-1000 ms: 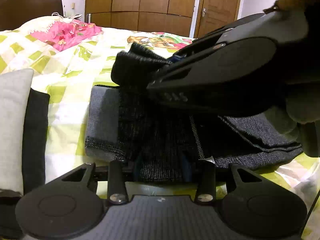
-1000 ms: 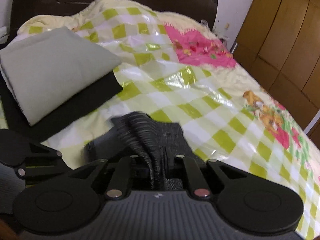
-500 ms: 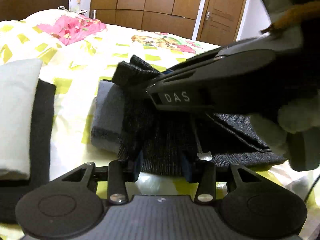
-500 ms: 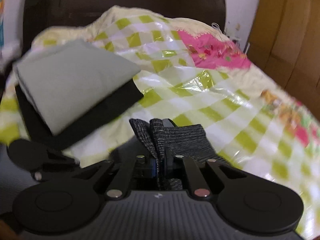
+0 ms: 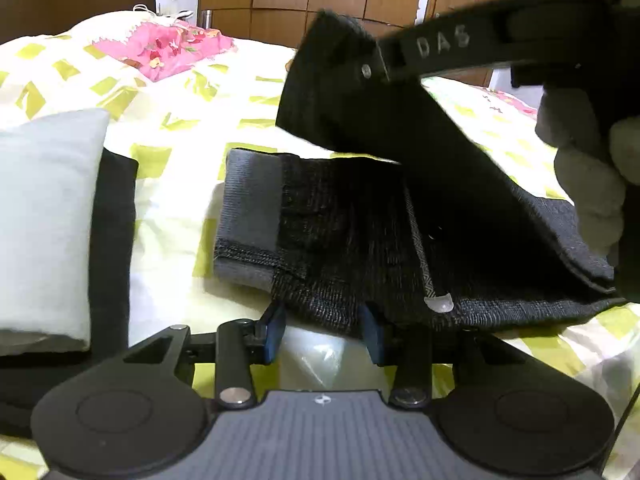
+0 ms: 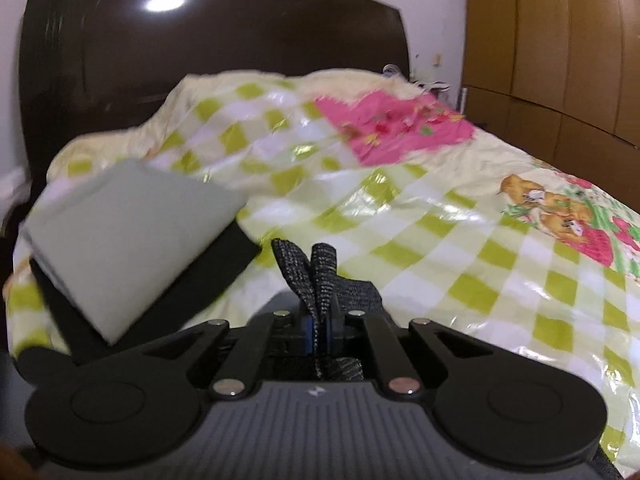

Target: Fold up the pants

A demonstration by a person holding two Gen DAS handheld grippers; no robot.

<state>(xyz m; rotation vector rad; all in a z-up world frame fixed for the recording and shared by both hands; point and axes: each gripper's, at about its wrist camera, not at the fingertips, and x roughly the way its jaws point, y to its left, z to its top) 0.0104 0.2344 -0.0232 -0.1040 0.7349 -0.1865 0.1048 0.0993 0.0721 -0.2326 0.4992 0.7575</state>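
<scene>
Item: dark knit pants (image 5: 360, 232), part-folded, on bed (image 5: 180, 184), centre. Right tongs (image 6: 318, 332) pinched on raised corner at 1 o'clock; left tongs (image 5: 320, 328) half-open astride near hem, grip unclear. Final fold outstanding. Folded stack (image 5: 44, 216) at 9 o'clock.

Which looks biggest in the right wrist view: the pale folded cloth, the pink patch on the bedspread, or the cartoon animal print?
Largest to smallest, as they look in that view:
1. pale folded cloth
2. pink patch
3. cartoon animal print
The cloth lies nearest the camera, so its lead may be partly nearness. The print runs off the right edge.
</scene>
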